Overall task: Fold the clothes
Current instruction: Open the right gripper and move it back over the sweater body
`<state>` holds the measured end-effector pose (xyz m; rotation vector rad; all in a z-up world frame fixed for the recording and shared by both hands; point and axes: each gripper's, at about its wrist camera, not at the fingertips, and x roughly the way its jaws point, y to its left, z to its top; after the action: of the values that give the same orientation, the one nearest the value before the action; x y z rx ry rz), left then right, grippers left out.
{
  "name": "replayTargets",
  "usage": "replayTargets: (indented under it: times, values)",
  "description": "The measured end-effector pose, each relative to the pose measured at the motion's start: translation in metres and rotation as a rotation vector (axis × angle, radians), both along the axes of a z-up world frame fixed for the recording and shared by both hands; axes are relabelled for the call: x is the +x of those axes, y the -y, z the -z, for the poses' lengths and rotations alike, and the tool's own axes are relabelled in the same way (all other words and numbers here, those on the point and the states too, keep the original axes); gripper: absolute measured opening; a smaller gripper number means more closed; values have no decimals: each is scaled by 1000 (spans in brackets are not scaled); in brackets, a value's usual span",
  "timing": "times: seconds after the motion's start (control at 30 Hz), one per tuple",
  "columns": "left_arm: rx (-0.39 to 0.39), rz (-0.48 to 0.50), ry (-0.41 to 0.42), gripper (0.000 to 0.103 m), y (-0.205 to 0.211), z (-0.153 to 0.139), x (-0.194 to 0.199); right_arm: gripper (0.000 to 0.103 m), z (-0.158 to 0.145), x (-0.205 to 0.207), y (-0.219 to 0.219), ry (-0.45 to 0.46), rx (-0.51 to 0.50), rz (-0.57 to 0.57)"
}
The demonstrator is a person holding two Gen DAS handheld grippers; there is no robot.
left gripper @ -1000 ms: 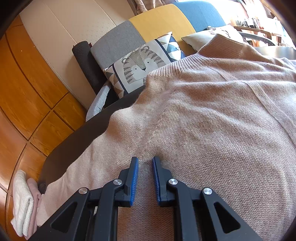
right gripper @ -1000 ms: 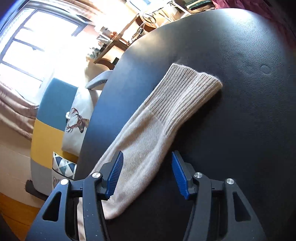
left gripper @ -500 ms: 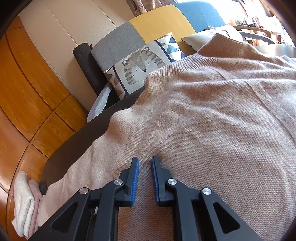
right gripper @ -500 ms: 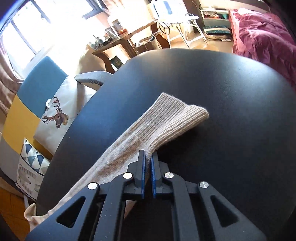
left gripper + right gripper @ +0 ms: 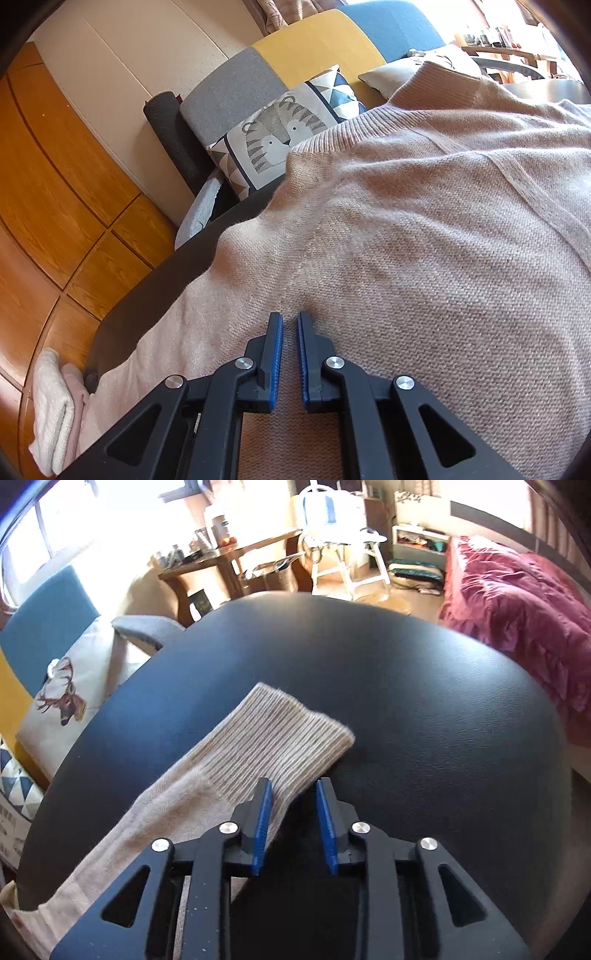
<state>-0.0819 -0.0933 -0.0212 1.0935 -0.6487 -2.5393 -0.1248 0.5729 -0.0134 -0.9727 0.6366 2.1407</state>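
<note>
On dark bench [image 5: 424,709]: soft, limp knit sweater [image 5: 424,240], best pinched at ribbed cuff [image 5: 280,738]. Right hand-held gripper [image 5: 293,797] parted at cuff's six o'clock; left hand-held gripper [image 5: 289,325] nearly closed, gripping nothing visible.

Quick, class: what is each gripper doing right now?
Left gripper: nearly shut, resting on the sweater; grip unclear.
Right gripper: open, at the sleeve cuff.

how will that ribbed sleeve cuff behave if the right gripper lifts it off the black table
Probably floppy: the sleeve is soft knit lying flat and limp on the black table, so it should drape and trail. Likely light, being thin. The ribbed cuff looks fuzzy, so the right gripper should hold it without much slipping.
</note>
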Motion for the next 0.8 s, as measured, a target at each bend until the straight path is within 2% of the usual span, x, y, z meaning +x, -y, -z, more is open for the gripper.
replayTargets:
  times: [0.07, 0.2, 0.3, 0.53, 0.67, 0.73, 0.8]
  values:
    - [0, 0, -1, 6, 0, 0, 0, 39, -20, 13, 13, -40, 54, 41]
    - [6, -1, 1, 6, 0, -1, -1, 39, -45, -1, 84, -136, 39, -195]
    - [14, -1, 3, 6, 0, -1, -1, 39, -47, -21, 173, -158, -17, -439]
    - [45, -3, 6, 6, 0, -3, -2, 39, -23, -48, 398, -143, -177, -935]
    - [65, -2, 5, 6, 4, -2, -2, 39, 4, -61, 502, -64, -86, -1105]
    - [75, -2, 4, 6, 5, -2, -3, 39, 16, -70, 526, -19, -27, -1127]
    - [85, -1, 2, 6, 7, -1, -3, 32, 25, -79, 535, 13, 36, -1114]
